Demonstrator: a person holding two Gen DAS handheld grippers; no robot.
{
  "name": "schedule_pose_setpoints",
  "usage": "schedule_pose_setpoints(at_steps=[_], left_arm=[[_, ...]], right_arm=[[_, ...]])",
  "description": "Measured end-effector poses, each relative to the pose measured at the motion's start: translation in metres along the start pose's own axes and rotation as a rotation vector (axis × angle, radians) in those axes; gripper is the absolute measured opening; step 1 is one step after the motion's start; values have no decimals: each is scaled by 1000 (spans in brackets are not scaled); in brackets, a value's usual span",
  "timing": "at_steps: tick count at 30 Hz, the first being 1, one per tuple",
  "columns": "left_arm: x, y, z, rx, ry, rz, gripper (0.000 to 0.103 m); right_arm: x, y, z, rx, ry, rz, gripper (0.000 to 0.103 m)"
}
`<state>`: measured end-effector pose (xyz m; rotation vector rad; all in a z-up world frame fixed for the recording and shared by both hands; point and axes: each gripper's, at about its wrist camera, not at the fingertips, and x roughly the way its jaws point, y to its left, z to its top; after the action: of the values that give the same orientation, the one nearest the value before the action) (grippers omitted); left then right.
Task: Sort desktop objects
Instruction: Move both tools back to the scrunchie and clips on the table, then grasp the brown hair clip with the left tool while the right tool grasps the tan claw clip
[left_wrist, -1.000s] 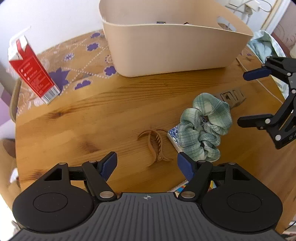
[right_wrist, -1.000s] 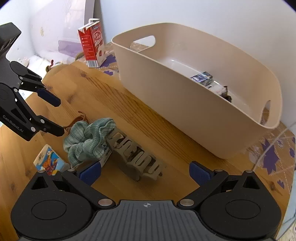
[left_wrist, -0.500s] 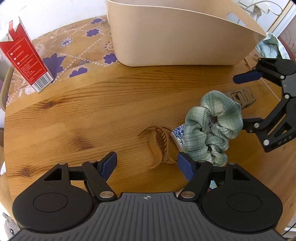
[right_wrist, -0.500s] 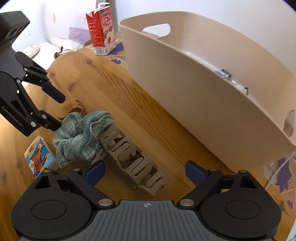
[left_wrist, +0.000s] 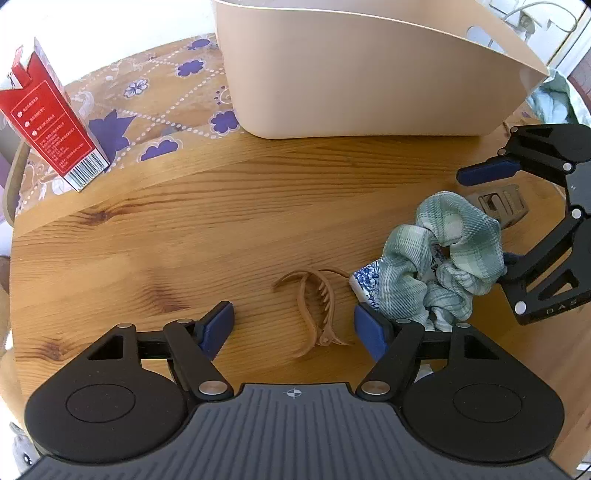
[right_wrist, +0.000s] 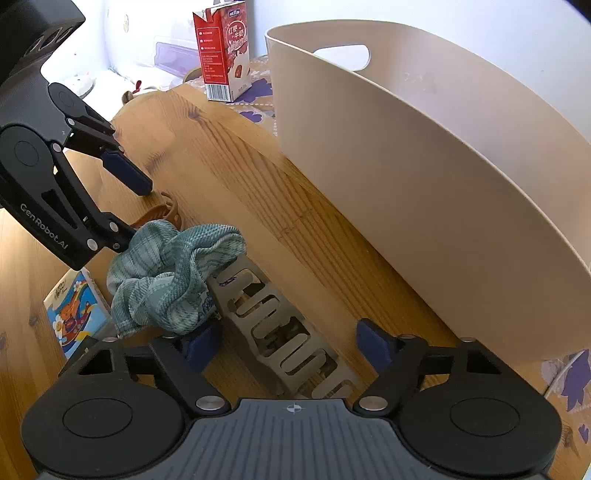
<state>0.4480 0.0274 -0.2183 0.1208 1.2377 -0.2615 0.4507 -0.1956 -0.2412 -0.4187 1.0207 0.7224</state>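
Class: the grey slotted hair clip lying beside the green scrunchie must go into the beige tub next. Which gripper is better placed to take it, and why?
Right. The right gripper already straddles the grey slotted hair clip, its jaws just closing around it. The left gripper brackets the brown claw clip instead.

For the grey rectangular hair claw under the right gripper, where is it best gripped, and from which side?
Grip the grey hair claw across its narrow width near mid-length, from above. It lies flat and long between the right gripper's open jaws, which have just been closing; its scrunchie-covered far end is a poorer spot.
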Motion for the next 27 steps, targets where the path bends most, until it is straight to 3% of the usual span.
schedule_pose_setpoints(at_steps=[6, 13, 17, 19, 27], left_arm=[[-2, 0, -3, 27, -6, 34, 56], [-6, 1, -6, 18, -6, 25, 36], [-7, -1, -8, 23, -8, 23, 18], [-7, -2, -10, 23, -15, 39, 18], [-14, -4, -18, 19, -30, 17, 18]], right_arm=[[1, 1, -2, 5, 12, 11, 67], [-2, -2, -3, 41, -9, 12, 38], [-3, 1, -4, 35, -8, 6, 36], [-5, 3, -5, 29, -19, 0, 31], [-15, 3, -19, 101, -18, -11, 31]])
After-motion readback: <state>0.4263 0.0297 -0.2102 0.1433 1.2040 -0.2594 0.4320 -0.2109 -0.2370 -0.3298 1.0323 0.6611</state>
